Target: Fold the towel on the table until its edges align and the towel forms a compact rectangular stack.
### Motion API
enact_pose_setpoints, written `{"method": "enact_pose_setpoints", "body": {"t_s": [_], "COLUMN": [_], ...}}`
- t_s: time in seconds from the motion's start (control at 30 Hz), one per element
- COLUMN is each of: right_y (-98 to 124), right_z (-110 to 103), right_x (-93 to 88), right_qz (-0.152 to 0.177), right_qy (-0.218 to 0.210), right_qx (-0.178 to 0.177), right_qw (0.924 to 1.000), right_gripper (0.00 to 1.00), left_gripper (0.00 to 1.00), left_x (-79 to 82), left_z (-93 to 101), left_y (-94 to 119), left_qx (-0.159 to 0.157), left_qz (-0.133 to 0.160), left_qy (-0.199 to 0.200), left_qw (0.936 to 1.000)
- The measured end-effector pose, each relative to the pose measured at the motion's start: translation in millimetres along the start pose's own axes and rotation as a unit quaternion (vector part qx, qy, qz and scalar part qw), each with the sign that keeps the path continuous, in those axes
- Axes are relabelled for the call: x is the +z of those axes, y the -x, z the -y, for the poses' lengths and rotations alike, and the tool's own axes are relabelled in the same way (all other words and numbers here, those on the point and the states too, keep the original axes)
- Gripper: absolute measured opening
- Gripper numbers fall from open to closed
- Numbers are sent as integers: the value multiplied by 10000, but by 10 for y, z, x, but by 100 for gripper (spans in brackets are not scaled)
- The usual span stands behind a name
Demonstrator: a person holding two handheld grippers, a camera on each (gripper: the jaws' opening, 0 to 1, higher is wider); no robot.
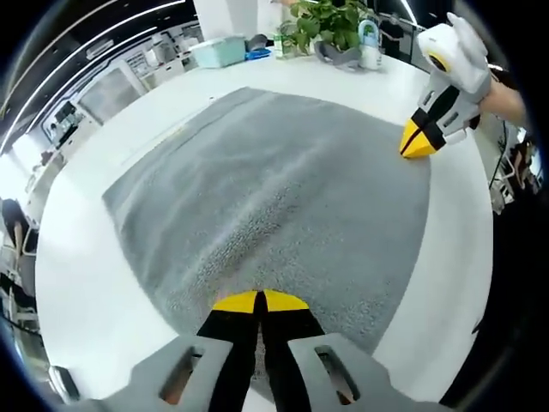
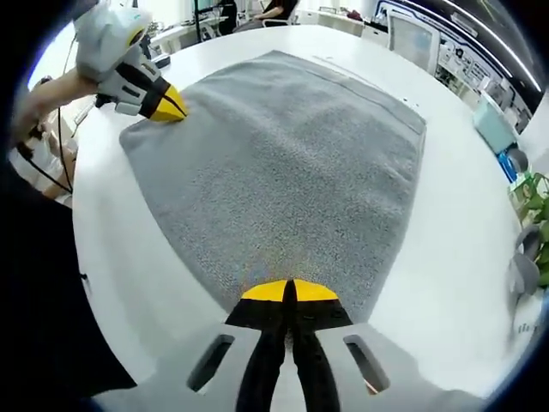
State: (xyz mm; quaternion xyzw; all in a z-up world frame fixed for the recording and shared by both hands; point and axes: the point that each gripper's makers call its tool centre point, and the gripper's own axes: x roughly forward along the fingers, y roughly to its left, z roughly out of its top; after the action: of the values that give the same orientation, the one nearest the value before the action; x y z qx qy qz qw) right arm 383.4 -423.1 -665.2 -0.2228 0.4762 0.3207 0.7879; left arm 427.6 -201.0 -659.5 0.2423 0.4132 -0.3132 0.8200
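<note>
A grey towel (image 1: 274, 189) lies spread flat on the white table (image 1: 81, 257). In the left gripper view my left gripper (image 1: 260, 302) is shut, its yellow tips pressed together on the towel's near corner. My right gripper (image 1: 419, 142) comes in from the upper right with its tips down on the neighbouring corner. In the right gripper view the towel (image 2: 292, 163) stretches away from my right gripper (image 2: 289, 292), which is shut at its near corner. The left gripper (image 2: 165, 105) sits at the towel's upper-left corner.
At the table's far end stand a green plant (image 1: 330, 21), a teal box (image 1: 219, 51) and small items. The plant (image 2: 536, 197) and teal box (image 2: 493, 124) sit at the right of the right gripper view. A hand (image 2: 43, 94) holds the left gripper. Desks and chairs surround the table.
</note>
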Motion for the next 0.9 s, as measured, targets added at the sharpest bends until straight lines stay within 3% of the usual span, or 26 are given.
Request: {"method": "enact_pose_setpoints", "body": {"t_s": [0.9], "right_y": [48], "right_z": [-148], "right_x": [-67], "right_qz": [223], "right_qy": [-199], "right_qx": [44], "right_qw": [9995], "right_gripper": [0], "left_gripper": [1], "left_x": [-12], "left_z": [6], "left_y": [9], "left_qx": [4], "left_qz": [-90], "left_qy": [-101], "left_qw": [9999]}}
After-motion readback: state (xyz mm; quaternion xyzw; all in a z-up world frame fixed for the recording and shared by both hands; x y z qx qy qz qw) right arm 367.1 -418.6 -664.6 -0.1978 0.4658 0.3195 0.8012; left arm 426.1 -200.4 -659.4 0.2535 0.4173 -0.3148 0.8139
